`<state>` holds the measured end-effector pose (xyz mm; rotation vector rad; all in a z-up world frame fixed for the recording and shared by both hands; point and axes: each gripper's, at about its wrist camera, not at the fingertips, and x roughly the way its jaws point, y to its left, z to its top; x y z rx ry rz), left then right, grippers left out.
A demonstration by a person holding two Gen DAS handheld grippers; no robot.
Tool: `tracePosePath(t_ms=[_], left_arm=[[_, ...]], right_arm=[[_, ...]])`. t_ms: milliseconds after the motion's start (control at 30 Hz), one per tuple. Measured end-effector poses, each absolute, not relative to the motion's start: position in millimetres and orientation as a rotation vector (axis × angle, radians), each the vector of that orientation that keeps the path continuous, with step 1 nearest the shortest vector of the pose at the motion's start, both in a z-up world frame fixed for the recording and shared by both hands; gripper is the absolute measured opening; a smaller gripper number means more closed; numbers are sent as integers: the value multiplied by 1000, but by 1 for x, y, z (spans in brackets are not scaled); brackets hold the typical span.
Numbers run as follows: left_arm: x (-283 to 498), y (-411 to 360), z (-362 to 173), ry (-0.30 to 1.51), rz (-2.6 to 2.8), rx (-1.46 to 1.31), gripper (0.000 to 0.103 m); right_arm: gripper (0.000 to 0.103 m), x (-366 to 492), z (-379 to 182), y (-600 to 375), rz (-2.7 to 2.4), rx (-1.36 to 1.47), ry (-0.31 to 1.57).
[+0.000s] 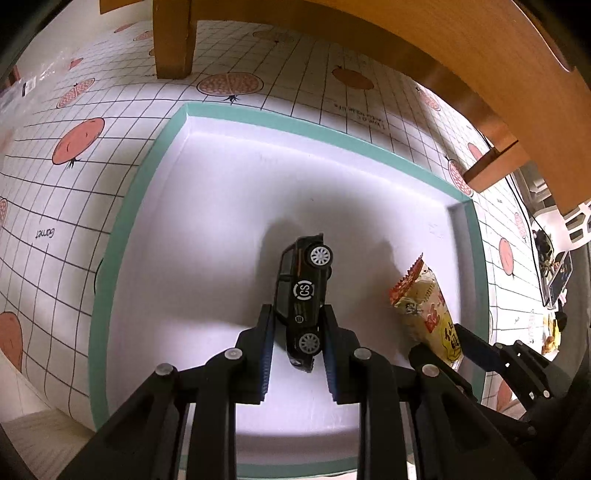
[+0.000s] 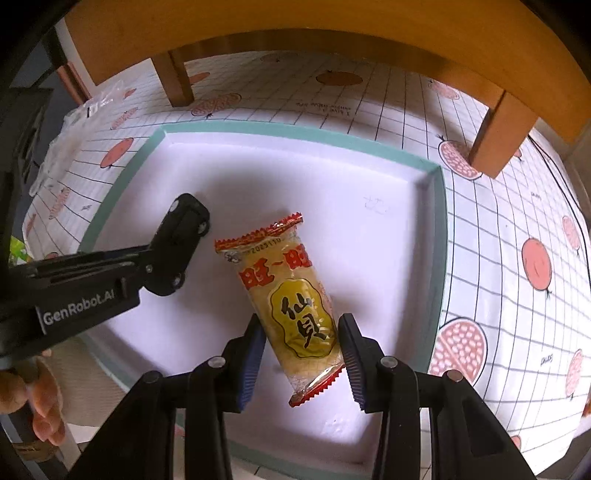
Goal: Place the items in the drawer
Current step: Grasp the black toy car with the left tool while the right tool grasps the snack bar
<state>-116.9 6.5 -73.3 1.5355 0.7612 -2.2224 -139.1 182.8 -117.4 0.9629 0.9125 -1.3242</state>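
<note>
surface: tablecloth (image 1: 92,192) printed with a black grid and pomegranates, spread beneath a wooden stool (image 2: 258,33) whose legs stand behind the work area.
receptacle: shallow white drawer (image 1: 122,221) with a teal rim, lying flat on the cloth; its floor looks bare under both loads.
left gripper (image 1: 298,345): fingers drawn narrow and clamped on the flanks of a black toy car (image 1: 304,291), which sits nose-away, rolled onto its side, over the middle of the drawer.
right gripper (image 2: 301,350): fingers pressed to both edges of a rice cracker packet (image 2: 286,295), yellow with red crimped ends, held over the right half of the drawer, just beside the car.
height: whether either item already touches the drawer floor is hard to judge through the fisheye; the shadows suggest a small gap.
step in hand: lowering both items for release.
technique: bring each load down until it rests, keep the two tools apart so the packet does not brush the car, and part the fingers only enough to free it, then lift straight up.
risk: the car may roll on its wheels if it is dropped.
</note>
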Motion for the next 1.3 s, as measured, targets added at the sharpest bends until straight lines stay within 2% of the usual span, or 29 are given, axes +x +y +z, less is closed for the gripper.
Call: tracePosePath(t_ms=[133, 200, 300, 333, 533, 1100, 1300], left_arm=[[-116, 8, -73, 778, -2222, 1541, 26], [-119, 8, -73, 778, -2225, 1544, 37], [-119, 8, -70, 768, -2228, 1529, 49], [-120, 8, -69, 769, -2233, 1521, 49], [-117, 7, -65, 738, -2241, 1494, 50], [-119, 6, -71, 703, -2220, 1472, 50], [-125, 12, -72, 644, -2241, 1496, 50]], right_arm=[[45, -140, -116, 187, -1327, 971, 898], [46, -142, -116, 189, -1328, 977, 892], [58, -144, -116, 189, -1325, 990, 879], [62, -146, -116, 189, -1325, 994, 872], [71, -154, -114, 183, -1326, 1001, 823], [71, -167, -125, 174, -1384, 1104, 718], [70, -150, -126, 175, -1357, 1052, 781]])
